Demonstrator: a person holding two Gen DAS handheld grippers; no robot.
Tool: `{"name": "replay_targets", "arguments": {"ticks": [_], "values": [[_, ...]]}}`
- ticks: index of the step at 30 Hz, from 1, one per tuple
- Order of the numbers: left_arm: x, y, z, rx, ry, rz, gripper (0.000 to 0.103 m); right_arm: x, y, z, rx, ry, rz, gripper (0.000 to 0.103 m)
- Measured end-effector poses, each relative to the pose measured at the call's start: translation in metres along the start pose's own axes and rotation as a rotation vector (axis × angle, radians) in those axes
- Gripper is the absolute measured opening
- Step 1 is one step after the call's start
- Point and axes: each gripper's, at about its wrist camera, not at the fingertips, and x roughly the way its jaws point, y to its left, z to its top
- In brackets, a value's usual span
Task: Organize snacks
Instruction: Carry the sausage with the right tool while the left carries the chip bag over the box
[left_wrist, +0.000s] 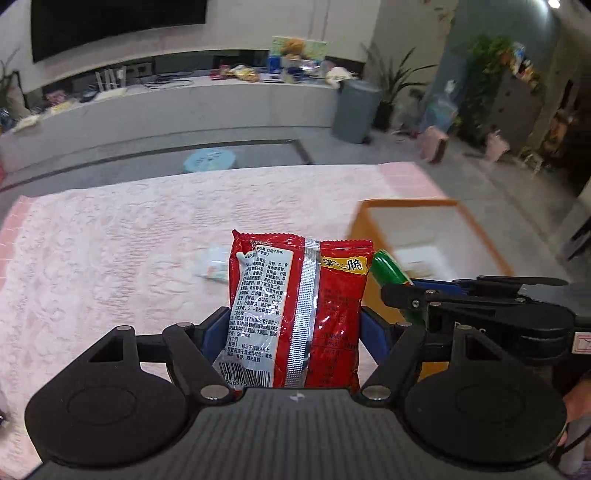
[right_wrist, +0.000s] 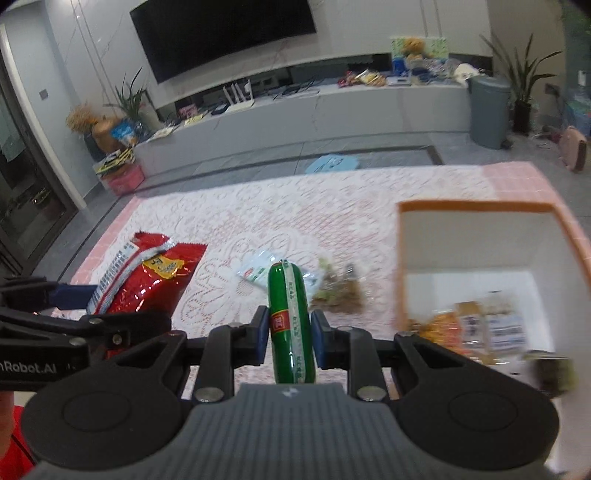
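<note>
Aloft over pink lace-covered counter: left claw clamped on red foil snack packet; right claw clamped on green sausage stick, beside orange-rimmed white box.

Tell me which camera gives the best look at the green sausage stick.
The right wrist view. There the green sausage stick stands nearly full length between the blue pads of the right gripper, its red label readable. The left wrist view shows only its green tip, poking out behind the red snack packet clamped in the left gripper.
</note>
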Motion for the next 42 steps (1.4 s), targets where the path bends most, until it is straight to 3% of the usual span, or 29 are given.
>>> {"name": "replay_targets", "arguments": {"ticks": [8, 14, 20, 27, 42], "values": [[0.001, -0.057, 0.007, 0.041, -0.001, -0.1, 0.084, -0.064, -0.047, 0.004, 0.028, 0.007, -0.057, 0.022], [0.04, -0.096, 0.015, 0.085, 0.055, -0.128, 0.084, -0.077, -0.084, -0.002, 0.001, 0.067, -0.153, 0.022], [0.086, -0.132, 0.022, 0.139, 0.128, -0.128, 0.084, -0.064, -0.131, -0.009, 0.008, 0.157, -0.225, 0.022], [0.126, -0.168, 0.02, 0.282, 0.168, -0.112, 0.084, -0.04, -0.152, -0.017, -0.119, 0.227, -0.32, 0.022], [0.188, -0.188, 0.013, 0.427, 0.249, -0.065, 0.084, 0.009, -0.169, -0.028, -0.15, 0.316, -0.26, 0.021]]}}
